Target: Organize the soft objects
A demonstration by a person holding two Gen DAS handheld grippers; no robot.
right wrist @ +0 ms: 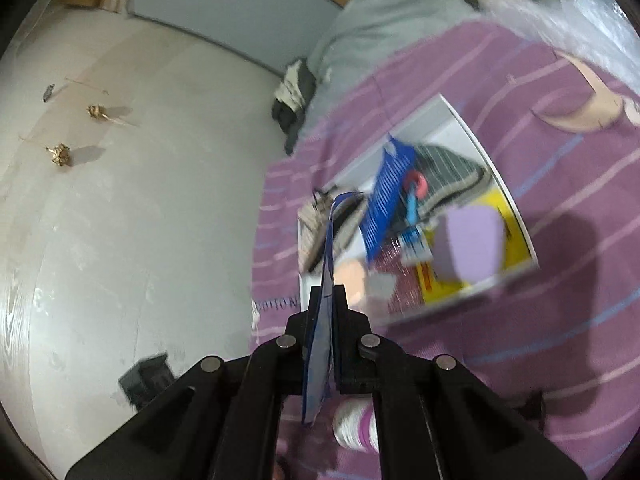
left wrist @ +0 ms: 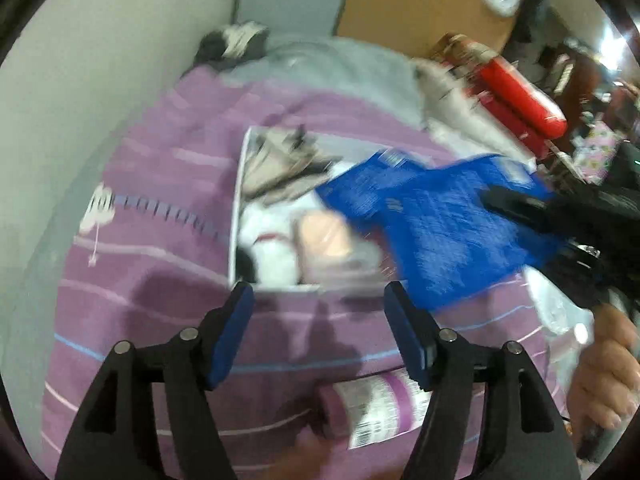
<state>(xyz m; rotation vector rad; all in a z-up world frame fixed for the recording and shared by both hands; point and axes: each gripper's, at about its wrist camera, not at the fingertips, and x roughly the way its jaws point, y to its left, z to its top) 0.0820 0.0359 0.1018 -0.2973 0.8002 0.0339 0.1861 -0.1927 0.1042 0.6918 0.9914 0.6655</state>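
A white tray point(left wrist: 236, 184) lies on a purple striped bedspread point(left wrist: 160, 168) and holds soft things: striped cloth point(left wrist: 276, 164), a white sock roll point(left wrist: 272, 256), a peach roll point(left wrist: 324, 232). My left gripper point(left wrist: 320, 300) is open and empty, just before the tray's near edge. My right gripper point(right wrist: 326, 300) is shut on a flat blue packet point(right wrist: 326, 264), held edge-on above the tray point(right wrist: 496, 184); the packet shows in the left view point(left wrist: 436, 220) too. In the right view the tray also holds a second blue packet point(right wrist: 386, 200), a purple block point(right wrist: 470, 244) and a yellow pack point(right wrist: 460, 288).
A purple-and-white labelled roll point(left wrist: 372, 408) lies on the bedspread under my left gripper. A grey pillow point(left wrist: 344, 68) and dark cloth point(left wrist: 234, 44) sit at the bed's far end. A wall runs on the left point(left wrist: 60, 100). Red items point(left wrist: 520, 100) clutter the right.
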